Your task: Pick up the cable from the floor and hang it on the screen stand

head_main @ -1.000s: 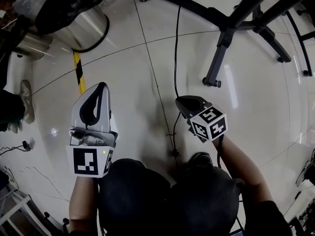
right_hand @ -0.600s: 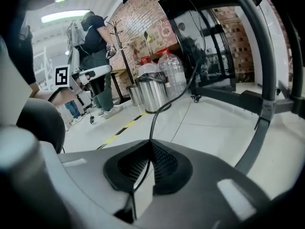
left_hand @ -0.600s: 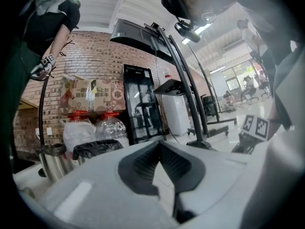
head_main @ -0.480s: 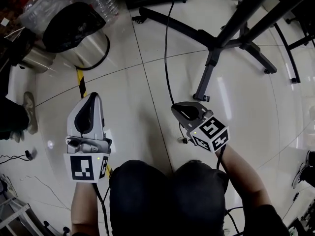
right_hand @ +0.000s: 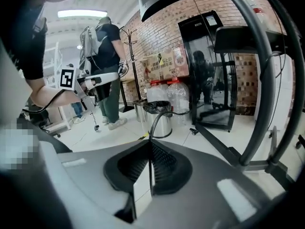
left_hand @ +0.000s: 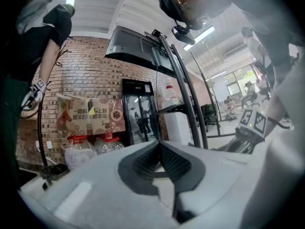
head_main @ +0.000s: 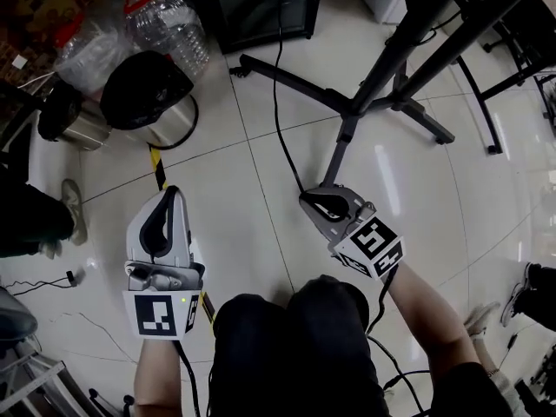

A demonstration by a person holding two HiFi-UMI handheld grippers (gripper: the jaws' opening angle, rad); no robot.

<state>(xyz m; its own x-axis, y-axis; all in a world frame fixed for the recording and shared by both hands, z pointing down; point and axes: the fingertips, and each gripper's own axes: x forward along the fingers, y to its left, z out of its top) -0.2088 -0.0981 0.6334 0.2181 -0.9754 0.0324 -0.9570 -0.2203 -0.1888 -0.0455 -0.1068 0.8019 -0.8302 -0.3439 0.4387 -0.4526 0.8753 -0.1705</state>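
Observation:
A thin black cable (head_main: 280, 85) runs across the pale tiled floor from the back and rises into my right gripper (head_main: 306, 200), which is shut on it. In the right gripper view the cable (right_hand: 157, 119) arcs up out of the closed jaw tips of the right gripper (right_hand: 151, 142). The black screen stand (head_main: 347, 104) has its legs just beyond this gripper, and its posts (right_hand: 267, 85) stand close on the right. My left gripper (head_main: 172, 193) is held at the left, shut and empty. In its own view the left gripper (left_hand: 158, 144) faces the stand and screen (left_hand: 138, 49).
A steel bin with a black bag (head_main: 146, 94) and large water bottles (head_main: 165, 20) stand at the back left, beside a black glass-door cabinet (head_main: 265, 3). Yellow-black tape (head_main: 157, 168) marks the floor. A bystander's shoe (head_main: 74, 207) is at left, and more stand legs (head_main: 473, 94) at right.
Both grippers have risen from the floor, and the right one has lifted the cable and moved nearer the stand. The cable's loose end, seen near the floor before, no longer shows.

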